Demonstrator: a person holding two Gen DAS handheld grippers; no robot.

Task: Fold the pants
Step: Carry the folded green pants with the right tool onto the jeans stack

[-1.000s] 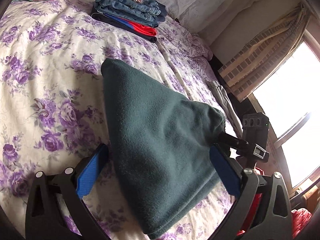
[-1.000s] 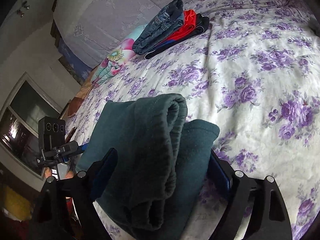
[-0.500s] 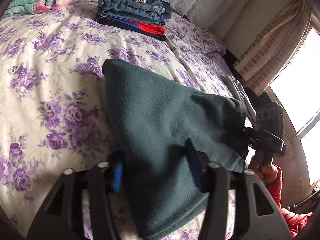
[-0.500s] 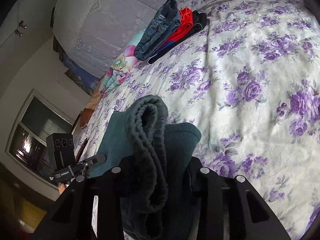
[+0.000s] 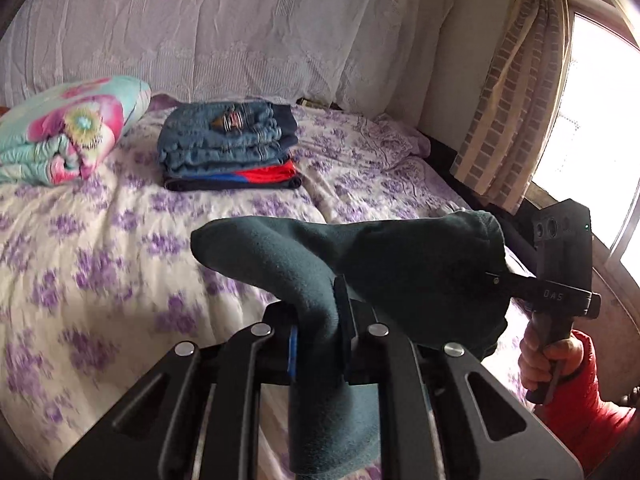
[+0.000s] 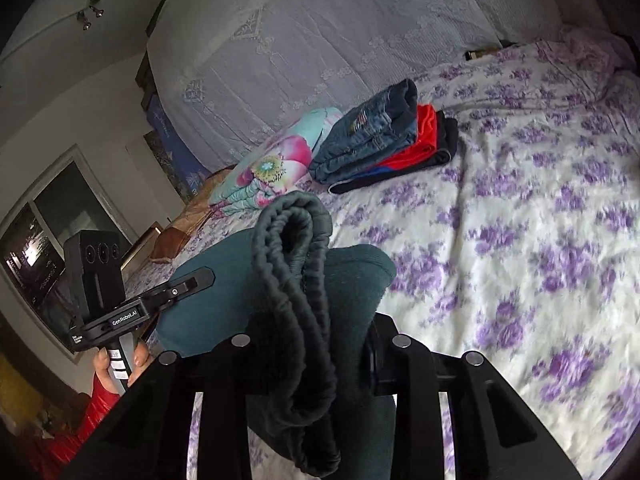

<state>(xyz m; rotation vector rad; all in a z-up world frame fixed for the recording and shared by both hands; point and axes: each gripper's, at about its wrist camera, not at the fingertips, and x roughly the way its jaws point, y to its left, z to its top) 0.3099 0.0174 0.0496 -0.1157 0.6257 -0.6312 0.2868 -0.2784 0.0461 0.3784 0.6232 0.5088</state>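
A bed (image 5: 100, 280) covered in a white sheet with purple flowers is seen in both views, backed by a pale lace-draped headboard (image 5: 240, 28). A striped curtain (image 5: 516, 92) is hung beside a bright window at the right of the left wrist view.

The pants (image 5: 360, 256), of dark green fleece, are held up above the bed between the two grippers, near its front edge. In the left wrist view they are seen spread as a folded bundle from one gripper across to the other, with a loose end hanging down below the jaws. In the right wrist view the ribbed waistband (image 6: 296, 280) is shown doubled over and draped down through the jaws.

The left gripper (image 5: 320, 344) is closed on the fleece, its jaws pinched tight on a fold. The right gripper (image 6: 308, 344) is likewise closed on the pants, with the waistband bunched between its jaws.

A flowered quilt (image 5: 68, 128) is rolled near the headboard. Beside it, a stack of folded clothes (image 5: 228, 148) is laid on the bed, jeans on top, then red, then dark cloth. It is well apart from the held pants.
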